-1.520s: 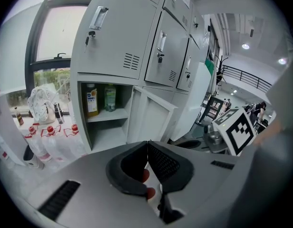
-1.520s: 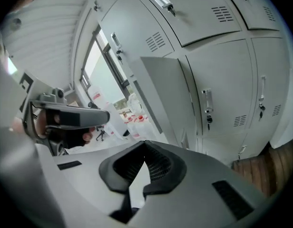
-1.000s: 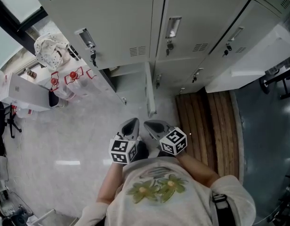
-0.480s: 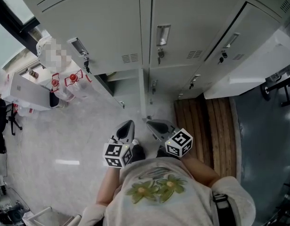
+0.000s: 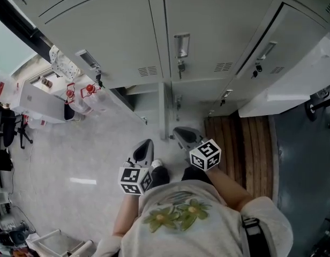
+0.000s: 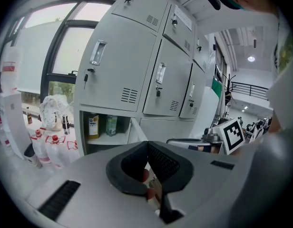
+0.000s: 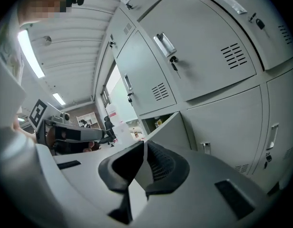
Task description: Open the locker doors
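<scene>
— Left gripper (image 5: 145, 144): holding anything?

— Nothing. Its jaws are pressed together at the tips and bare. My right gripper (image 5: 181, 134) is the same, closed with no object in it. From my head I see both side by side above the floor (image 5: 95, 143), close to my chest.

— Where is the open door (image 5: 163, 111)?

— In the lower row, swung straight out toward me. From above it is only a thin strip, edge-on. My right gripper's tip is near its free edge, just to the right of it, and I see a gap between them. My left gripper is on the door's other side, facing the opening.

— What does the head view miss?

— The inside. My left gripper view looks into the compartment (image 6: 121, 126), where two bottles (image 6: 93, 126) stand on the shelf. Red-capped bottles (image 6: 46, 146) stand on the floor further left. That view also catches my right gripper at its right side.

— And the right gripper view?

— It shows the open door's face slanting up from behind my jaws. To the right is the closed lower door (image 7: 227, 122) with its handle (image 7: 205, 146). Above, the upper doors (image 7: 203, 46) are shut, and a key (image 7: 173, 63) hangs in one lock.
</scene>
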`<state>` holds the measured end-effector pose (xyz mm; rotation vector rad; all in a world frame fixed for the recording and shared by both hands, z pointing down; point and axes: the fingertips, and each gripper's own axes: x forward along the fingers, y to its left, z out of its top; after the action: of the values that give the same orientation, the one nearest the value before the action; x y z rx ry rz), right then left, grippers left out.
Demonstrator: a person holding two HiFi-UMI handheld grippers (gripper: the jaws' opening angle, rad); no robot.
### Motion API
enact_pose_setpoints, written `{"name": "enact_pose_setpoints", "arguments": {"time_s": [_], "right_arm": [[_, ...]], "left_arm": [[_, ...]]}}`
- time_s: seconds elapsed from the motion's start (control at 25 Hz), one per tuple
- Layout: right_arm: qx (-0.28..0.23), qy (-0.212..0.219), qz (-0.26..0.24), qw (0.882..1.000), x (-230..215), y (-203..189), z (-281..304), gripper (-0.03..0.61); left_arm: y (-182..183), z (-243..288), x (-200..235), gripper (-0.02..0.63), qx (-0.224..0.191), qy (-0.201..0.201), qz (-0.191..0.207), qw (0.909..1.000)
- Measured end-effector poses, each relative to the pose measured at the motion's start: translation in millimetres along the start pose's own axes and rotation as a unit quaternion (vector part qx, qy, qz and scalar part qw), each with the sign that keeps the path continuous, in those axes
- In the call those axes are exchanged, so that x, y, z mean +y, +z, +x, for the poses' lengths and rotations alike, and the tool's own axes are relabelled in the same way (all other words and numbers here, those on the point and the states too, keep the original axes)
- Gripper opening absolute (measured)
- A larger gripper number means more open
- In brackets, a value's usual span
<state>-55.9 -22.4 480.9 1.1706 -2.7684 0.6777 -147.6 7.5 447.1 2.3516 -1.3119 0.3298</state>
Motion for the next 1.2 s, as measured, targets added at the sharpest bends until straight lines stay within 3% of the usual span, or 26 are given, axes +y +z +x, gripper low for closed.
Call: {"name": "enact_pose_setpoints", "arguments": {"time_s": [0.36,0.68,0.88,1.2], "right_arm": [[0.000,-0.019,0.005,1.000,-37.7,2.2,13.1,0.038],[0.023,-0.019,0.019,0.999,-60.1,-7.3,28.5,0.130],[0.037,-0.030,0.020,0.999,-79.7,-14.3,41.0,0.147],[0.042,-0.081,0.008,0.996,-116.4,-24.5,54.9,0.147]], "left_arm": [[8.6,8.1,-11.7,0.029,0.000,0.018,0.002,0.9998],[14.3,19.4,-26.9,0.029,0.001,0.023,0.005,0.9997],[13.4,27.4,-33.2,0.029,0.006,0.031,-0.001,0.9995],[6.5,44.1,-44.3,0.029,0.002,0.040,-0.019,0.9990]]}}
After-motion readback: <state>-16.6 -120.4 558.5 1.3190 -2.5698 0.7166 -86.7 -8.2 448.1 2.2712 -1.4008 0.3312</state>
